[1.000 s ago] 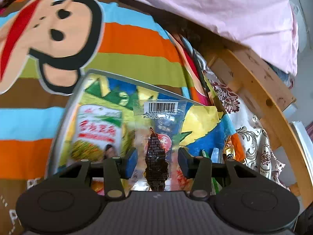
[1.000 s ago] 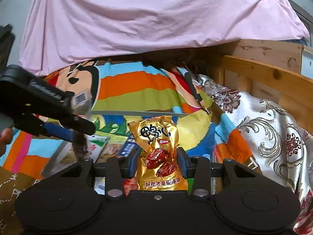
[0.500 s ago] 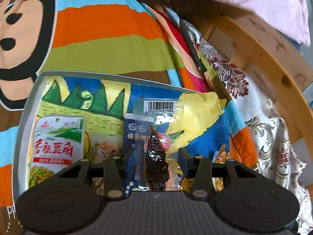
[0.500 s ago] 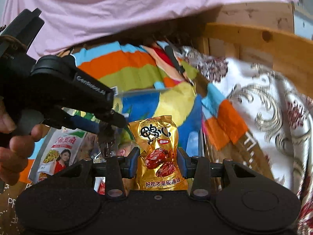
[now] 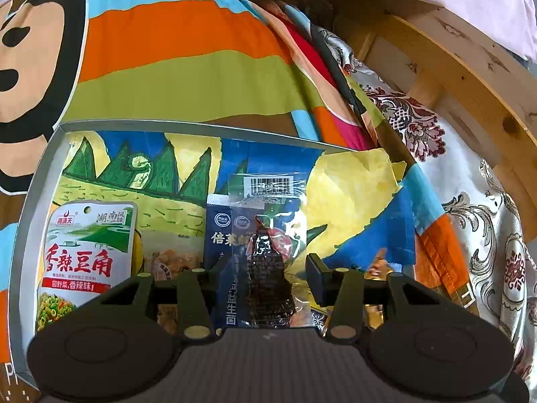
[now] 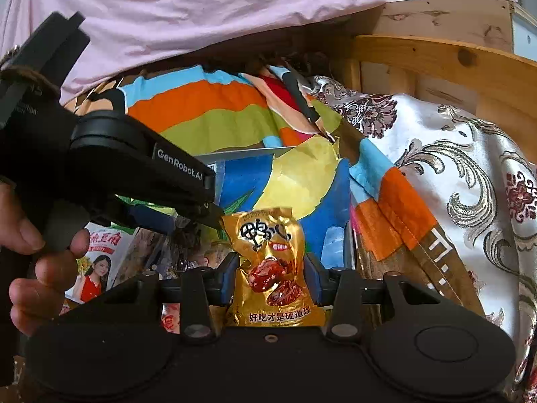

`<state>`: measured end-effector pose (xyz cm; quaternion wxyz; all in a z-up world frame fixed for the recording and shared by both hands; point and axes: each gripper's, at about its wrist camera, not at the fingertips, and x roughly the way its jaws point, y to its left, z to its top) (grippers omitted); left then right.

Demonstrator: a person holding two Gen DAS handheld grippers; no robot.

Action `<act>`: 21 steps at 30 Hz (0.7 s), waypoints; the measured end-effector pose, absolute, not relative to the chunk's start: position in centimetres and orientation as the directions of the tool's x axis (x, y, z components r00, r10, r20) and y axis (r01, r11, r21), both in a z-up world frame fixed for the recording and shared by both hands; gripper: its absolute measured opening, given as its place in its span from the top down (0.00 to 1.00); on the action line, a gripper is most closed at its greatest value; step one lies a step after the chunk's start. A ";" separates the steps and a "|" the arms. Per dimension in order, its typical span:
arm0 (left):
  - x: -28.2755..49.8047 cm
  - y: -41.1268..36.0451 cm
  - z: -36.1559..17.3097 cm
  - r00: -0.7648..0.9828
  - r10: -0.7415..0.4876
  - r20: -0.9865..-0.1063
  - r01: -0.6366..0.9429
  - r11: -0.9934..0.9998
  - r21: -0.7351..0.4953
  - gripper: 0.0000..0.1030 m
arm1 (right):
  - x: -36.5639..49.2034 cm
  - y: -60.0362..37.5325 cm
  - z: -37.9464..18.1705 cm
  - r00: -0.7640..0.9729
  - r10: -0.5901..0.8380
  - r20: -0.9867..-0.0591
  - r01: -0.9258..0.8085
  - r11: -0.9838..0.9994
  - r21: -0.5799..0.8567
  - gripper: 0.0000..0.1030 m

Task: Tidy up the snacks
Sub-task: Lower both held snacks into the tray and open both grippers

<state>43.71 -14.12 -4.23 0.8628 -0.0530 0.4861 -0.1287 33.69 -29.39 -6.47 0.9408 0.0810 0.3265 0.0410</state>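
Your left gripper (image 5: 265,268) hangs over the grey-rimmed box (image 5: 188,125), and between its fingers sits a clear packet (image 5: 268,235) with a barcode at its top and a dark strip of snack inside. You can see the right pad standing a little off the packet's edge at 3 o'clock, and the left pad is hidden behind the wrapper, so whether the fingers actually pinch it cannot be told from this view. Inside the box, at 9 o'clock from that gripper, lies a green and white pouch (image 5: 89,255) with red characters, and just behind the clear packet a dark blue sachet (image 5: 221,235) lies against the box's painted lining. Your right gripper (image 6: 273,277) is clamped on a gold snack bag (image 6: 272,262), both blue pads pressing into its sides so the foil puckers, the bag standing upright between them. From the right wrist view your left hand (image 6: 37,262) shows at 9 o'clock, wrapped round the black handle. The box rests on a striped cartoon blanket (image 5: 188,50), with a wooden bed rail (image 6: 453,63) at 2 o'clock.
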 end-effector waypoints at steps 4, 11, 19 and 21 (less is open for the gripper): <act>43.6 -14.2 -4.3 0.494 -0.271 -0.826 0.167 0.962 -0.215 0.45 | 33.8 -29.3 -6.6 0.783 0.112 -0.612 -0.026 0.989 0.147 0.57; 43.4 -13.9 -4.0 0.489 -0.281 -0.826 0.148 0.960 -0.239 0.33 | 33.7 -29.8 -6.5 0.785 0.102 -0.611 -0.012 0.989 0.149 0.51; 42.0 -13.1 -2.6 0.519 -0.278 -0.808 0.141 0.960 -0.240 0.20 | 32.9 -30.5 -5.3 0.812 0.101 -0.575 0.007 0.983 0.182 0.29; 41.5 -12.7 -2.0 0.527 -0.274 -0.804 0.137 0.961 -0.238 0.18 | 32.5 -30.8 -4.9 0.821 0.102 -0.562 0.009 0.982 0.191 0.27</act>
